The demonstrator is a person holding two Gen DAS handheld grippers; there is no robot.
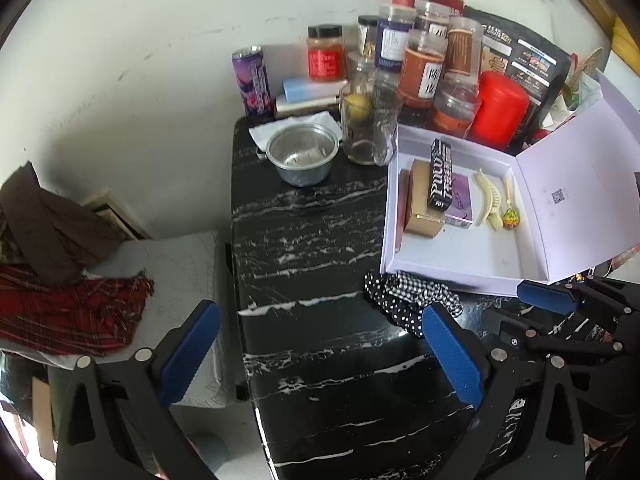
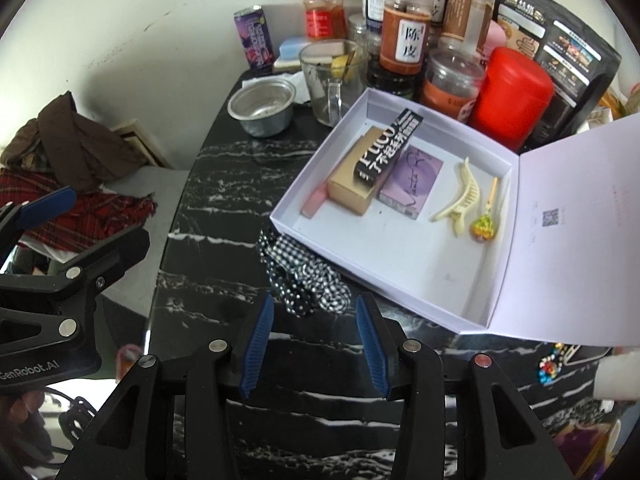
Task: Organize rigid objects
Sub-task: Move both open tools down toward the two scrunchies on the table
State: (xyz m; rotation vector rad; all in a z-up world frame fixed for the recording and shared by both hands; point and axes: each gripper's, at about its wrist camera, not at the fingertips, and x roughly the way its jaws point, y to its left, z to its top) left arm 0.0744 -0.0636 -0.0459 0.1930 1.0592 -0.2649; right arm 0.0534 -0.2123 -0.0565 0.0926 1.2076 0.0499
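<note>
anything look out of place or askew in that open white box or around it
The black carton lies slanted across the gold box and purple box instead of flat. A crumpled checked and dotted cloth sits half under the white box's front edge.

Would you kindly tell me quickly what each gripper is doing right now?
Left gripper: open, holding nothing.
Right gripper: open, nothing between its fingers.

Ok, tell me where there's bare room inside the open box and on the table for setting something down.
Inside the white box, the floor near its front wall is bare, in front of the cream hair clip and the gold carton. On the marble table, the stretch between the metal bowl and the checked fabric is bare. The jars crowd the back.
</note>
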